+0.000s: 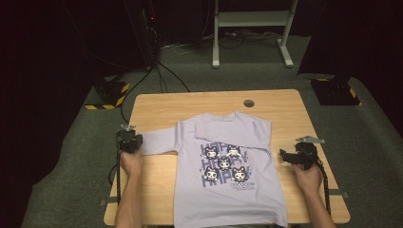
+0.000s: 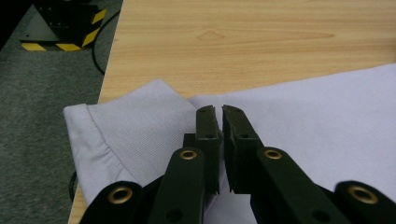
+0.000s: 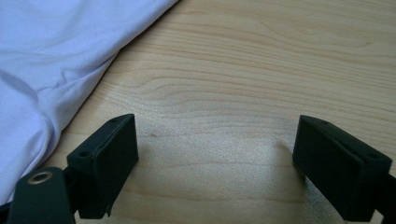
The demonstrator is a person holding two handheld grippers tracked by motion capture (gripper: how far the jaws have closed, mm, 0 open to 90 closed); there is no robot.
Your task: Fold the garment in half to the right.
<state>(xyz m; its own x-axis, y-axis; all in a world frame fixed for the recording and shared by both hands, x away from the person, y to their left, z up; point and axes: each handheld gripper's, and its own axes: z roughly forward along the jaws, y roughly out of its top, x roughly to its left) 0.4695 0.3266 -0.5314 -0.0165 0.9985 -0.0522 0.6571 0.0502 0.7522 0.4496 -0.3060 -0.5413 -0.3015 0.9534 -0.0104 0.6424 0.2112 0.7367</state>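
Where the shirt drapes over the near edge of the table at six o'clock, its hem is cut off by the frame, so the bottom cannot be made out. Its long axis runs from six to twelve o'clock, collar pointing to twelve, printed front facing up. The right sleeve is folded across the chest; the left sleeve stretches out toward nine o'clock, reaching the table's left edge.

At nine o'clock the left gripper sits over that sleeve near the cuff, jaws pressed nearly together with only a thin slit between them; whether any cloth is caught there is hard to tell. At three o'clock the right gripper rests over bare wood just beside the shirt's side edge, jaws spread wide, holding nothing.

Farther off, at twelve o'clock, a round hole marks the tabletop, and a white desk frame stands on the floor beyond.
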